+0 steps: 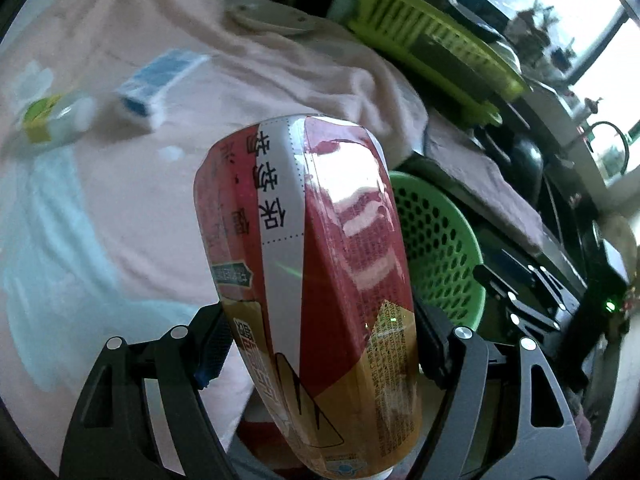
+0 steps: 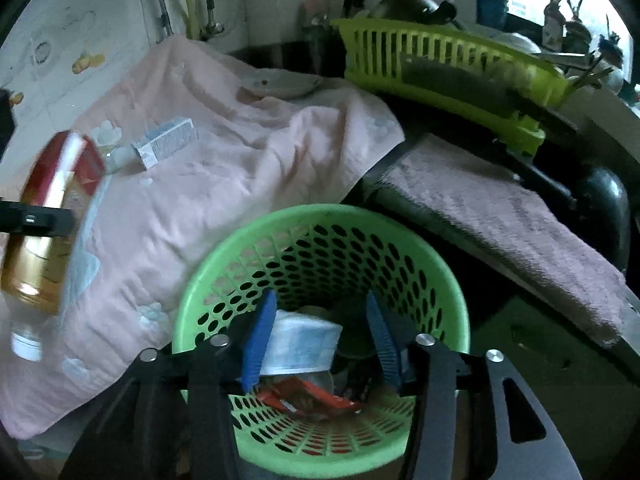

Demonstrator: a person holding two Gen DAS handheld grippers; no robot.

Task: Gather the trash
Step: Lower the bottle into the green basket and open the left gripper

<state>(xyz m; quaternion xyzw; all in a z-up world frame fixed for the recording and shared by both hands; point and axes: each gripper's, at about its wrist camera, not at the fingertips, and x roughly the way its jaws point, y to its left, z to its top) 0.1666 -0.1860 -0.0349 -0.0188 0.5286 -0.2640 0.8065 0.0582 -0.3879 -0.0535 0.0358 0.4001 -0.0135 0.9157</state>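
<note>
Pink towel (image 2: pixel 248 184) on the bench, far left, bears a blue carton (image 2: pixel 166 142) yet to collect. Green basket (image 2: pixel 320 220), near, holds wrappers. Left tongs (image 1: pixel 320 340) clench a red bottle (image 1: pixel 316 248). Right tongs (image 2: pixel 320 336), released, hang over a blue-white pack (image 2: pixel 300 344).

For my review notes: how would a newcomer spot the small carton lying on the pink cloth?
Find the pink cloth draped left of the green basket. Near its far left edge lies a small box, blue and white with fine print, beside a clear bottle; nothing else there is box-shaped.
</note>
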